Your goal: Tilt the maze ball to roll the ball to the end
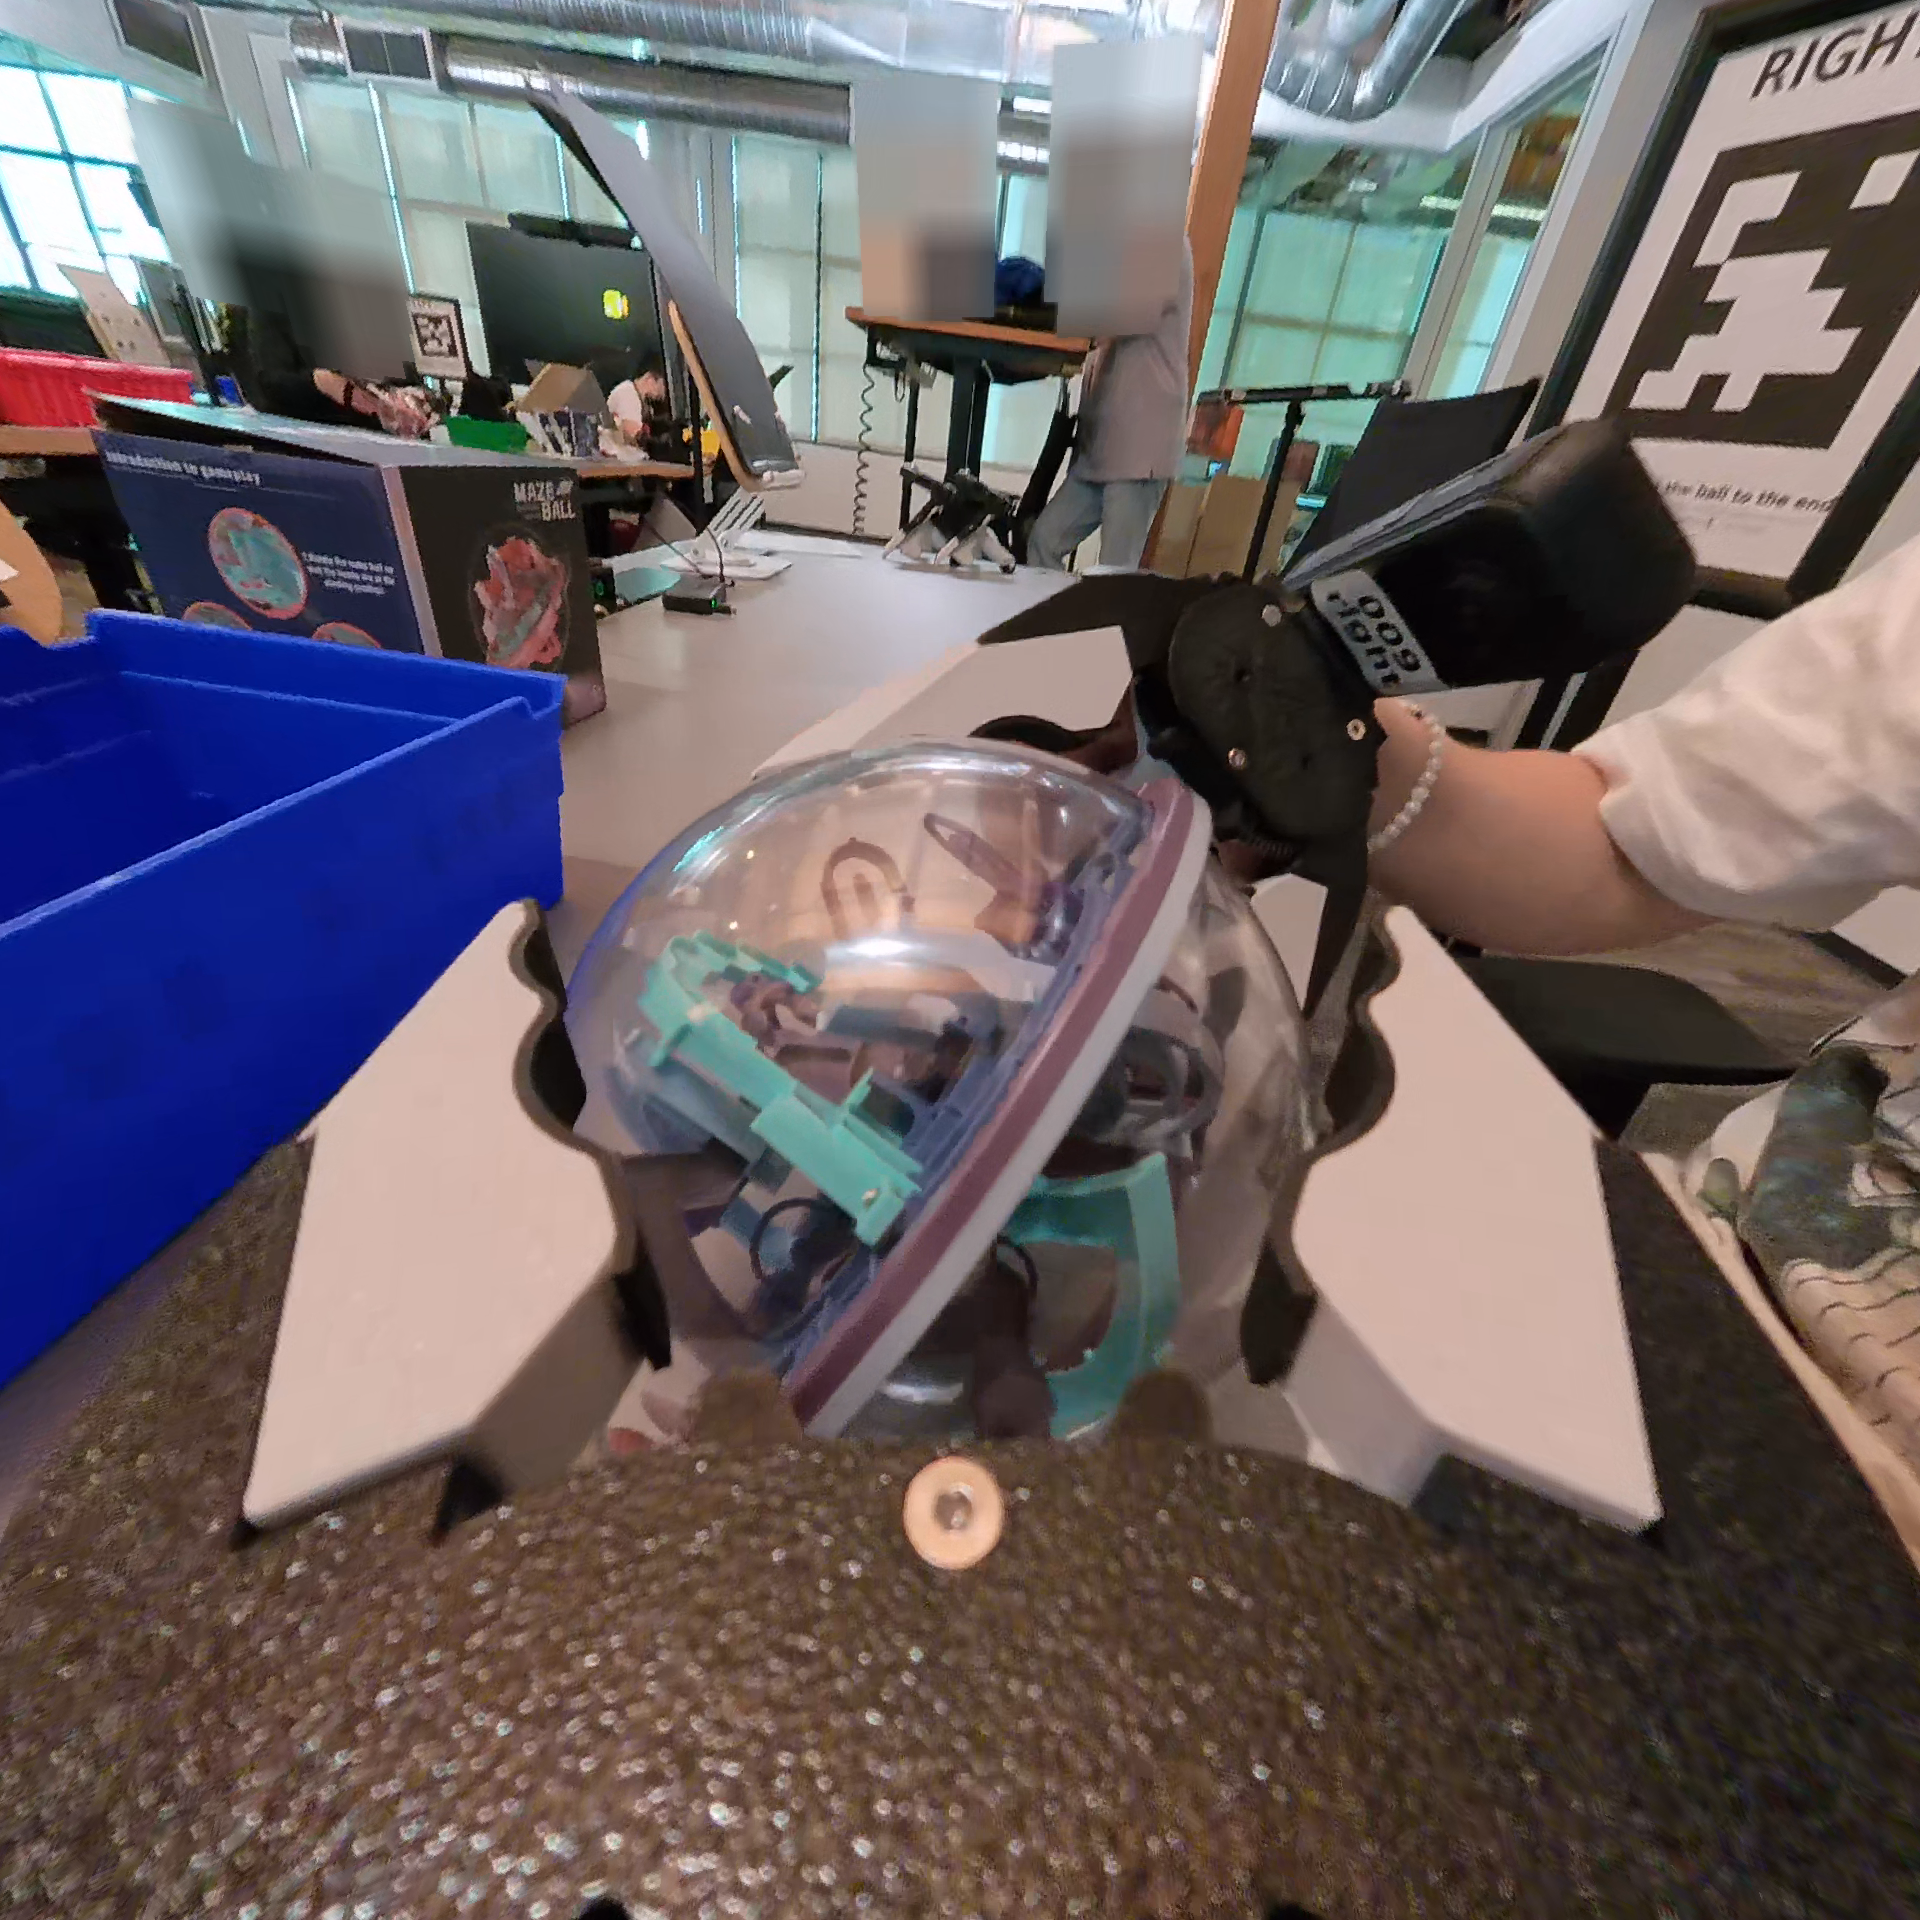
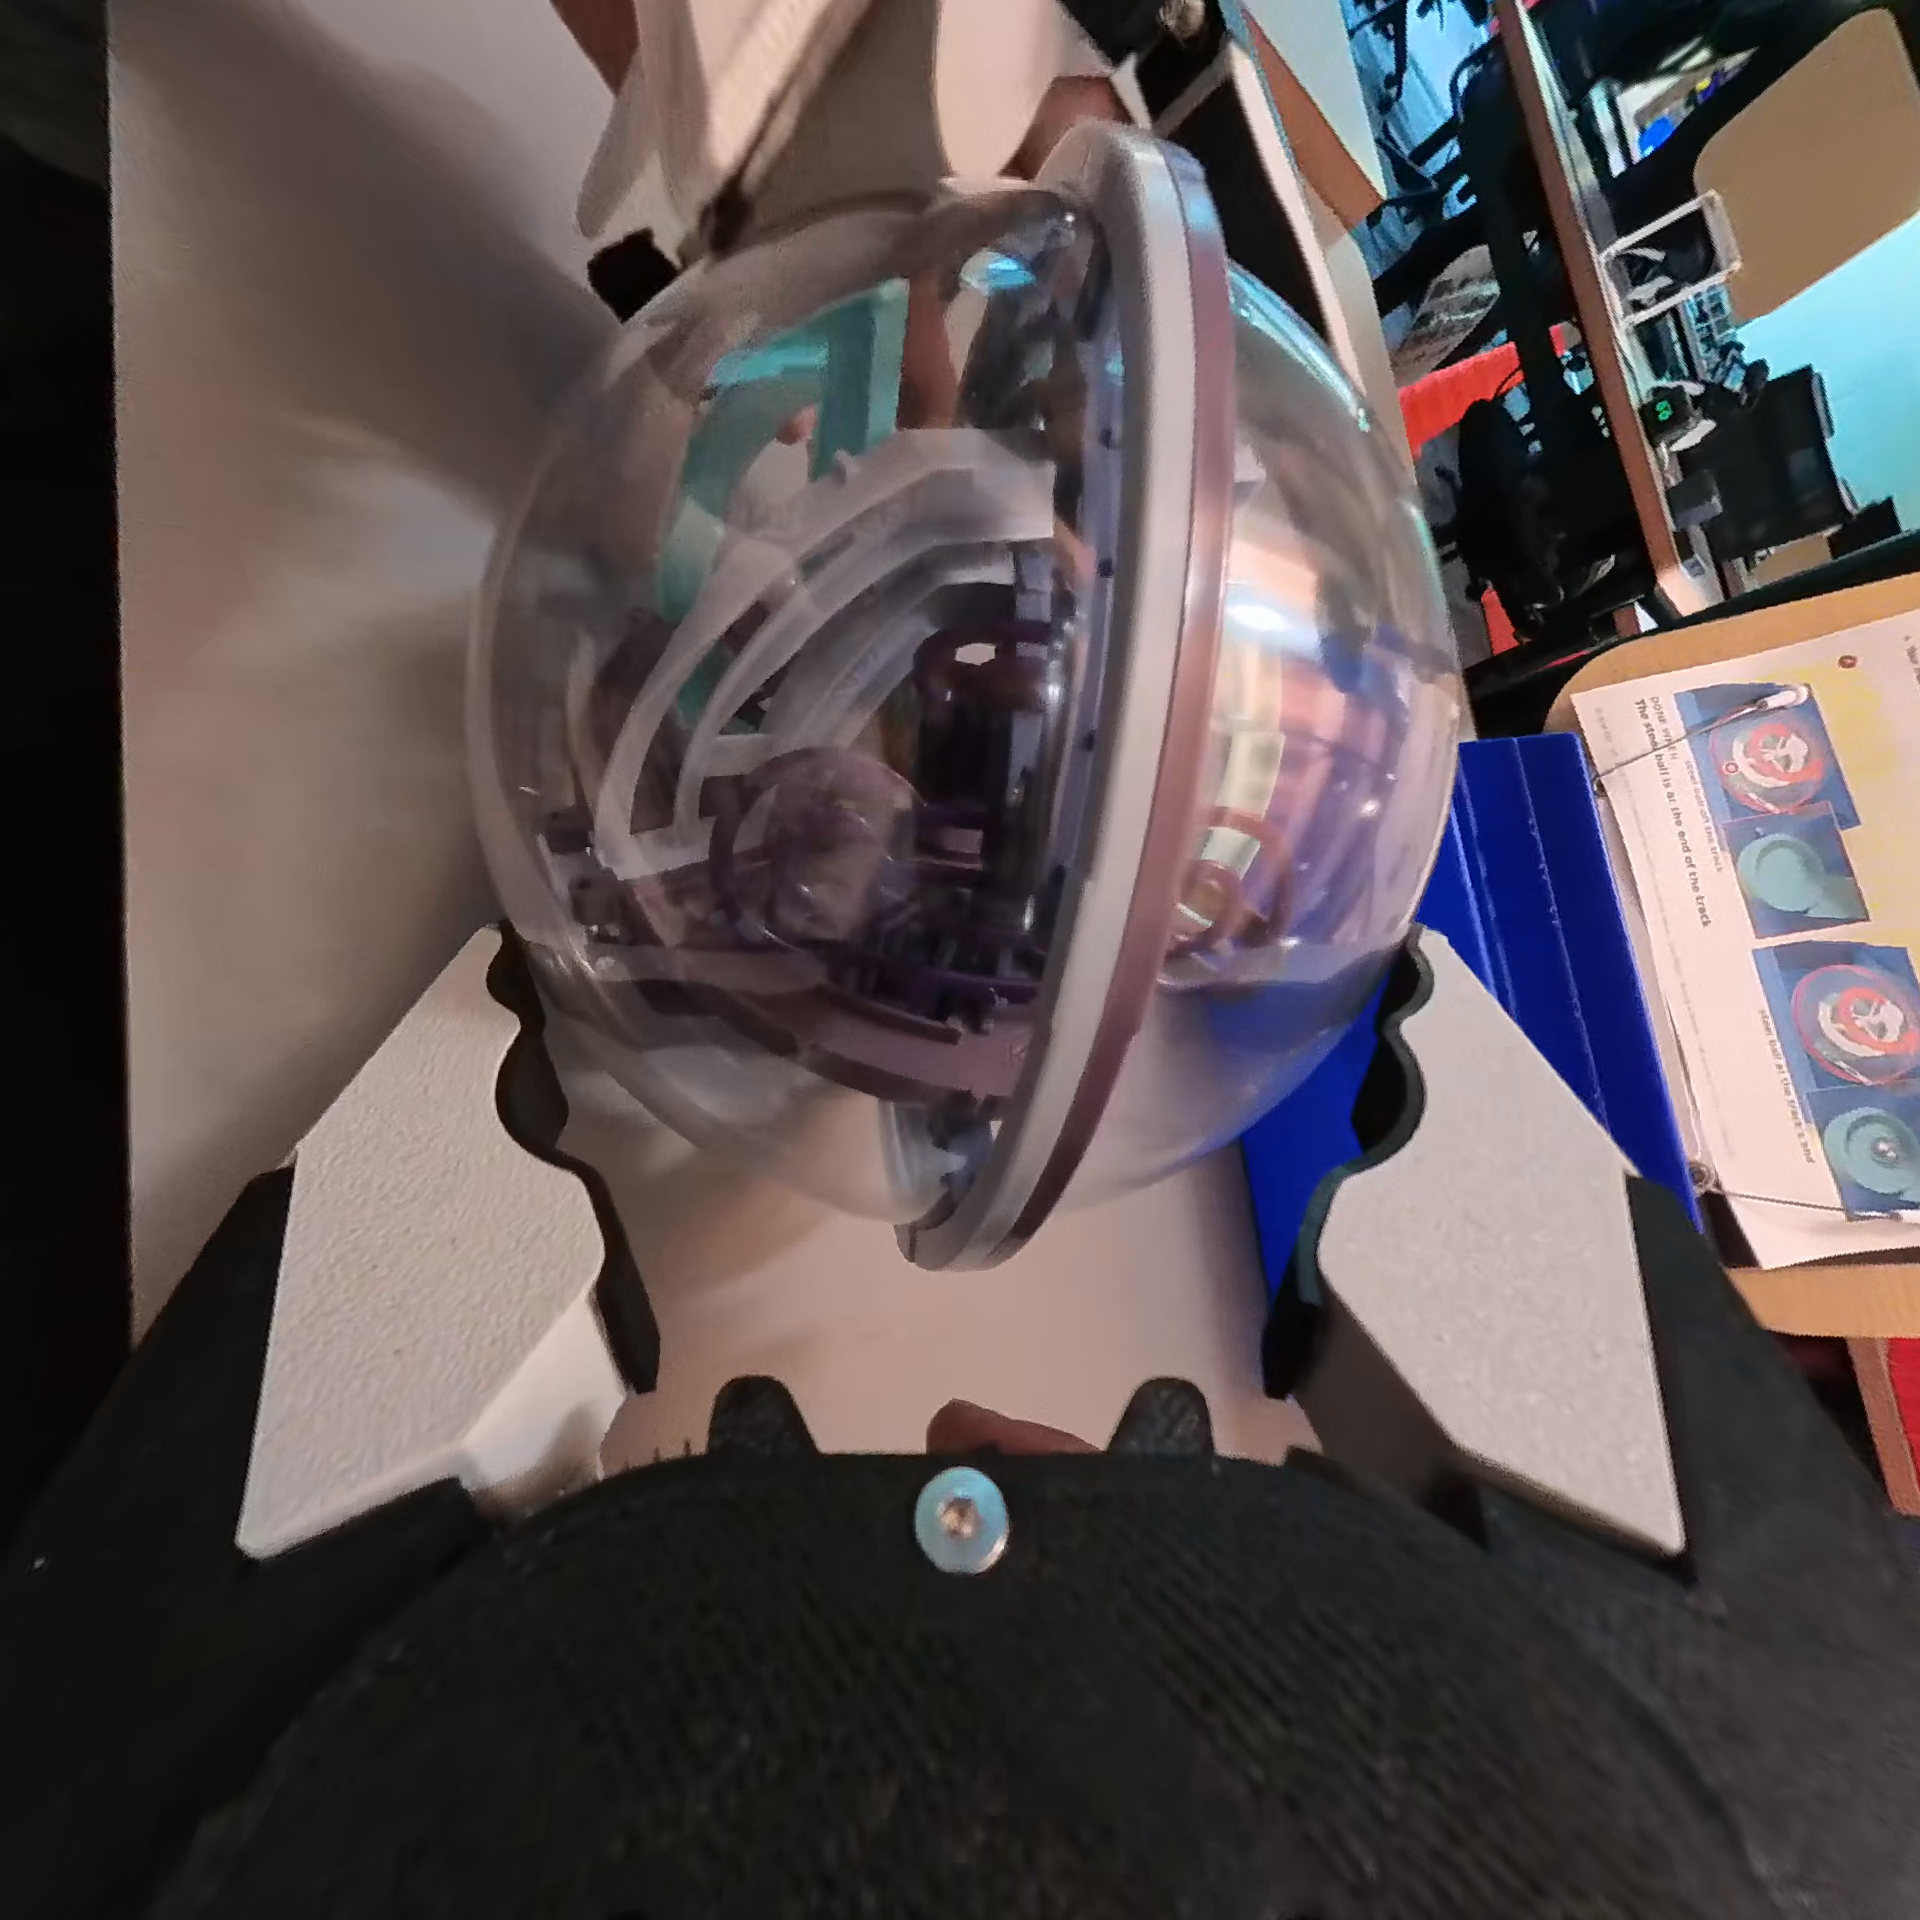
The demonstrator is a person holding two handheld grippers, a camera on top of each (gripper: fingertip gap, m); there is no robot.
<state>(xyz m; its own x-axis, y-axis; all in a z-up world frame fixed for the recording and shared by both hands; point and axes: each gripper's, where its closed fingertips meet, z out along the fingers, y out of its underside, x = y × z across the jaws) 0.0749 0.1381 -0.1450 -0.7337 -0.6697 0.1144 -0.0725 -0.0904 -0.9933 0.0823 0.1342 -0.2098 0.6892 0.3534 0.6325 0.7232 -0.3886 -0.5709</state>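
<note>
Nearby, a grey table (image 1: pixel 675 665) fills a busy workshop; each hand-held gripper (image 1: pixel 951 997) (image 2: pixel 956 1039), jaws wide, clasps the maze ball (image 1: pixel 894 997).

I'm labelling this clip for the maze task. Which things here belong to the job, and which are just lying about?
Part of the job:
maze ball
left gripper
right gripper

Just lying about:
blue bin
maze ball box
instruction sheet
</note>
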